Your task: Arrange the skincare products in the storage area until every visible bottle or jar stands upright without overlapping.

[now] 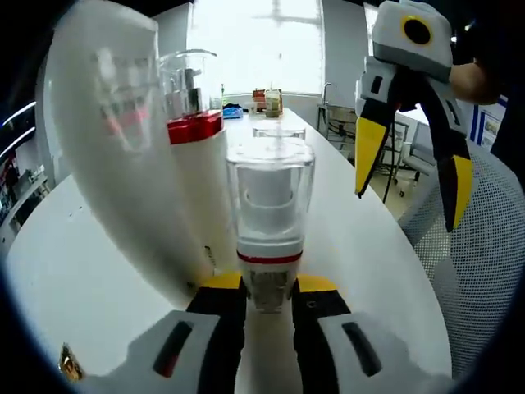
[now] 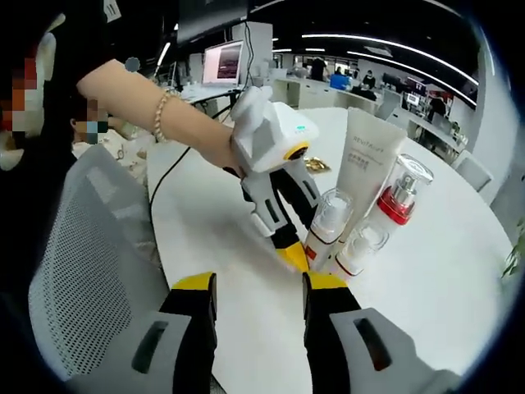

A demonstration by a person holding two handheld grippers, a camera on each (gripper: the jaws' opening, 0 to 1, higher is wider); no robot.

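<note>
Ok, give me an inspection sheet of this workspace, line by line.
Surface: white table, bare near its edge.
Job's things: small pump bottle upright between the left gripper's jaws; white tube and red-collared pump bottle stand close behind; another small bottle beside them.
Clutter: small items at the table's far end, too small to tell.
Grippers: left gripper shut on small pump bottle; right gripper open, empty.
Cables: black cable across the table.
Surroundings: mesh chair, office desks, monitor.

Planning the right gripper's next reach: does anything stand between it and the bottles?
Yes. In the right gripper view the left gripper sits ahead of the open right gripper, its fingers at the small clear-capped bottle in front of the white tube.
</note>
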